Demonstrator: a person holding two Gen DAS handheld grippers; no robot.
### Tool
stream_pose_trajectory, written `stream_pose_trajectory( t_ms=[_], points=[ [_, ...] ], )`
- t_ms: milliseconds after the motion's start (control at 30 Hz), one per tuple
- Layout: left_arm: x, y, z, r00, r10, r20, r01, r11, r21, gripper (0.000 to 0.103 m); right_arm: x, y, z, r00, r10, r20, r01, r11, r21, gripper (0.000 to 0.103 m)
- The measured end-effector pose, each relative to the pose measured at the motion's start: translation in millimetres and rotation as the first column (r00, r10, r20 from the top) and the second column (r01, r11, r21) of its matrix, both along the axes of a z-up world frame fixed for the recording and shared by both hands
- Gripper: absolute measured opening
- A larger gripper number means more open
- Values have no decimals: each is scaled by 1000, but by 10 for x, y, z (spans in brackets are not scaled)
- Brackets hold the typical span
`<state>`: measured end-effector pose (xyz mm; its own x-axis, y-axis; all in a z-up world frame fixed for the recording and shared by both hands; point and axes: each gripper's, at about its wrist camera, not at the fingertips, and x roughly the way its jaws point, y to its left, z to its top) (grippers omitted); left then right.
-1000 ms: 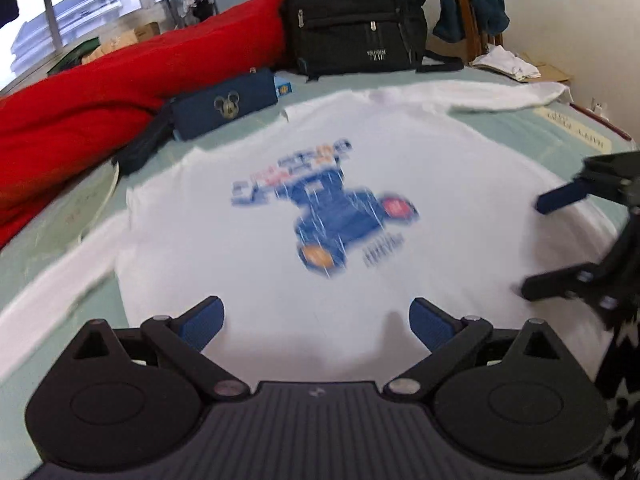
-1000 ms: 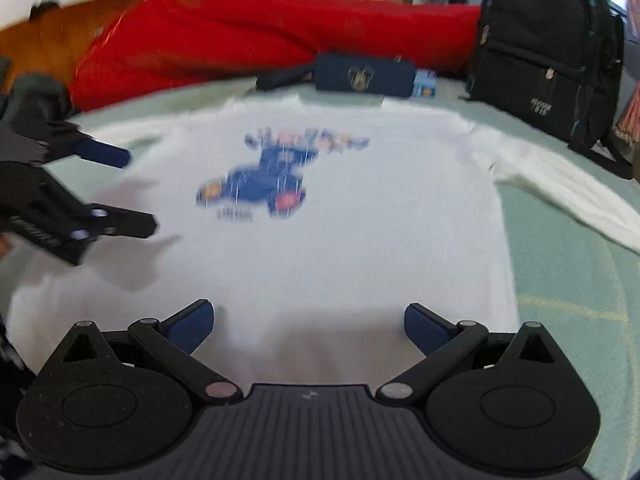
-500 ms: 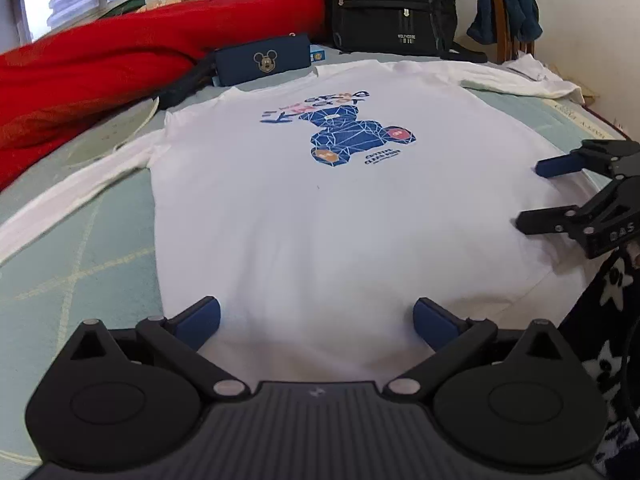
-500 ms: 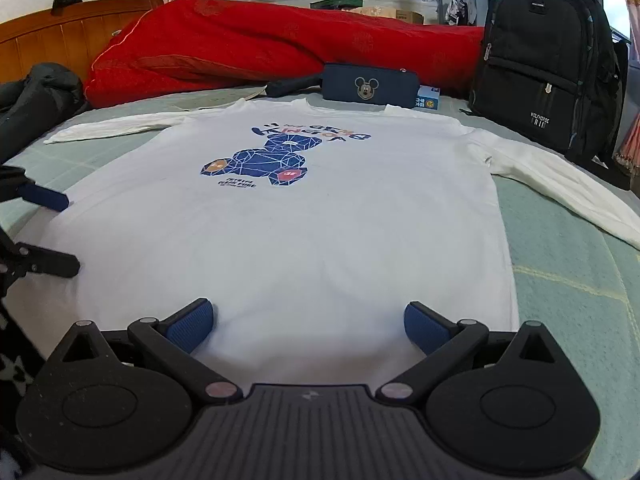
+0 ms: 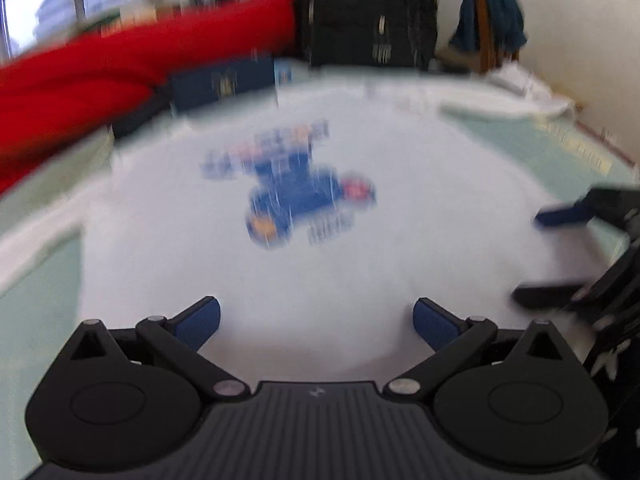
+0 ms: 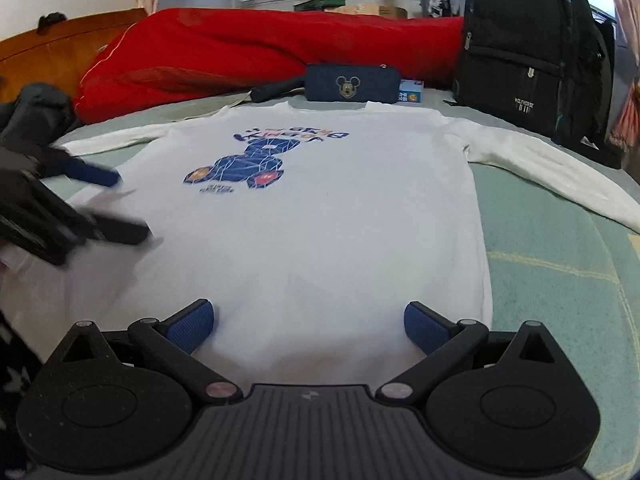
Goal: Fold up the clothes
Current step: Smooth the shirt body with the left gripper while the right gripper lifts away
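One white shirt (image 6: 320, 220), one backpack (image 6: 528, 48), one pouch (image 6: 352, 88), two tongs (image 6: 308, 322) (image 5: 316, 322).

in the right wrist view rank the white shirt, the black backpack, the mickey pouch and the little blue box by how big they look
Largest to smallest as they look:
1. white shirt, though it lies nearest the camera
2. black backpack
3. Mickey pouch
4. little blue box, partly hidden behind the pouch
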<state>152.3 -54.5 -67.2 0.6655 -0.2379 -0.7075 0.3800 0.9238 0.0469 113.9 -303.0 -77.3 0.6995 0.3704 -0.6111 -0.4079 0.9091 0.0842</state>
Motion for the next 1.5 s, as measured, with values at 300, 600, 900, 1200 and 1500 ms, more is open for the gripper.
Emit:
stream_pose_trajectory(
  t_ms=[300,600,900,1200,1500],
  points=[
    [97,-94,134,998,62,6,-62,995,-83,102,-37,-583,178,1000,-6,-21,9,992,126,103],
    [218,-727,317,998,-54,33,57,995,-85,102,335,-1800,376,952,-307,-4,303,938,167,103],
    [292,-1243,283,984,-166,63,166,986,6,102,991,-3052,121,850,-512,-126,523,790,319,103],
    [424,-1443,46,983,-186,10,185,982,34,102,1590,-3687,-141,854,-467,-231,512,673,533,103],
    [430,-1413,-5,983,-184,11,184,983,11,102,1869,-4008,-241,841,-478,-255,519,575,632,103]
  ],
)
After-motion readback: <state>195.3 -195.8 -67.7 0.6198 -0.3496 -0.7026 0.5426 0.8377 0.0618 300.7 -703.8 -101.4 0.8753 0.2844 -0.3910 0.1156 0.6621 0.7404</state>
